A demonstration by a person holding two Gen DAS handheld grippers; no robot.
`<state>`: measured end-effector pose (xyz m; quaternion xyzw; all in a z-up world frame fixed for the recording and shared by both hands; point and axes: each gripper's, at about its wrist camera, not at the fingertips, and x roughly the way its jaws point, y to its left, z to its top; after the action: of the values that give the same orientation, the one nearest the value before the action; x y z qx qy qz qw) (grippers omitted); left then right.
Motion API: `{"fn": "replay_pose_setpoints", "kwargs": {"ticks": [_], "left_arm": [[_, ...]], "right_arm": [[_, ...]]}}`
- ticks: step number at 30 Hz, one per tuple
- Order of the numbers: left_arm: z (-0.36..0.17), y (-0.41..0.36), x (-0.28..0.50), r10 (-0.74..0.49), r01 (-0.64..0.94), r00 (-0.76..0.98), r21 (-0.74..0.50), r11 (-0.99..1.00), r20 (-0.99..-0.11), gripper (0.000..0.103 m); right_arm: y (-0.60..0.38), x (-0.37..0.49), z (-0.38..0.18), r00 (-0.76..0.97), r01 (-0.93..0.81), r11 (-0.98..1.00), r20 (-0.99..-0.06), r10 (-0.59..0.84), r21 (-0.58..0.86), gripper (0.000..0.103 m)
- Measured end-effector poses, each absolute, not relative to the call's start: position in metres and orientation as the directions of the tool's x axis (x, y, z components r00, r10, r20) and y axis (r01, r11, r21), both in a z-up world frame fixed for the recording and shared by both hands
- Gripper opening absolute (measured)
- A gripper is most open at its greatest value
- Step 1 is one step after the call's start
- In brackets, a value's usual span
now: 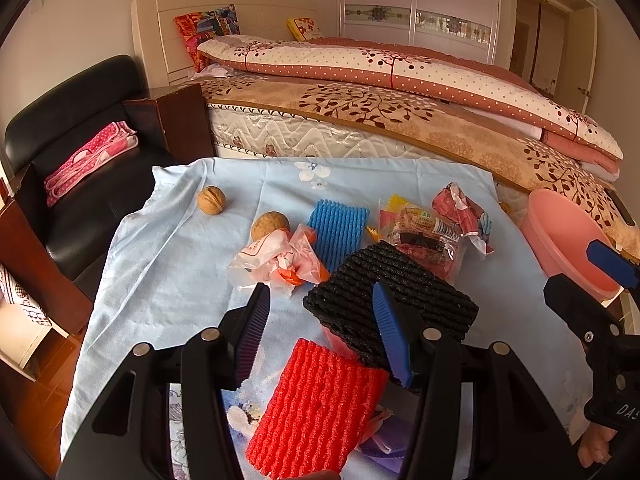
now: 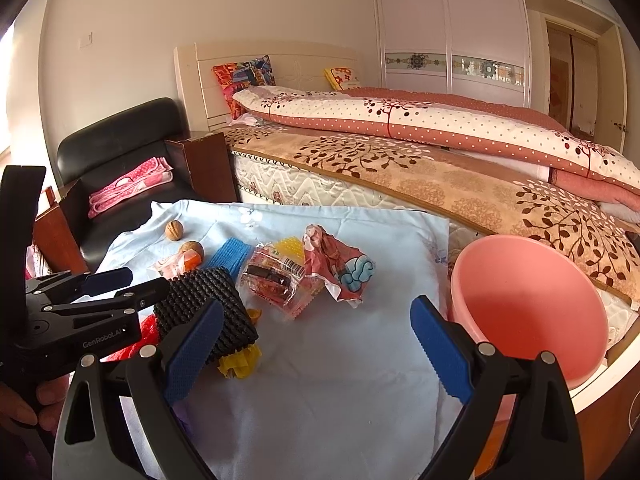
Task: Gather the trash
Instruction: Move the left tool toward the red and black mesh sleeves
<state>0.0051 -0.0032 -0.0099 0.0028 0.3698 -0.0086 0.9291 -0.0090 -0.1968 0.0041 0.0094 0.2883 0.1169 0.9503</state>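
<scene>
Trash lies scattered on a light blue cloth. My left gripper is open and hovers low over a red foam net, which sits between its fingers without being pinched. A black foam net lies partly behind the right finger. Beyond it are a blue foam net, a white-orange plastic wrapper, a clear snack wrapper and a red wrapper. My right gripper is open over bare cloth, beside the pink basin. A yellow scrap pokes out under the black foam net.
Two walnuts rest on the cloth's far left. A bed runs along the far side of the table, and a black chair with a pink towel stands to the left. The basin sits at the table's right edge.
</scene>
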Motion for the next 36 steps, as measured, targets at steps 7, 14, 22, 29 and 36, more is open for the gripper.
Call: {"fn": "replay_pose_setpoints", "kwargs": {"ticks": [7,14,22,29,36], "left_arm": [[-0.0114,-0.0005,0.0040,-0.015,0.018,0.726,-0.004,1.000,-0.688,0.054],[-0.0119,-0.0006,0.0037,-0.018,0.021,0.723,-0.005,1.000,-0.691,0.054],[-0.0152,-0.0001,0.0033,-0.022,0.021,0.715,-0.010,1.000,-0.699,0.054],[-0.0153,-0.0012,0.0028,-0.024,0.025,0.714,-0.009,1.000,-0.699,0.054],[-0.0110,-0.0016,-0.0001,-0.039,0.042,0.724,-0.012,0.999,-0.689,0.054]], "right_arm": [[-0.1968,-0.0092,0.0040,0.807,-0.218,0.972,-0.545,0.228,0.085,0.093],[-0.1978,-0.0079,0.0034,0.800,-0.223,0.970,-0.549,0.242,0.101,0.092],[-0.1990,-0.0088,0.0021,0.794,-0.229,0.967,-0.553,0.252,0.113,0.087],[-0.1988,-0.0110,0.0018,0.802,-0.226,0.968,-0.545,0.246,0.105,0.086],[-0.1979,-0.0140,0.0034,0.806,-0.230,0.969,-0.540,0.243,0.093,0.086]]}}
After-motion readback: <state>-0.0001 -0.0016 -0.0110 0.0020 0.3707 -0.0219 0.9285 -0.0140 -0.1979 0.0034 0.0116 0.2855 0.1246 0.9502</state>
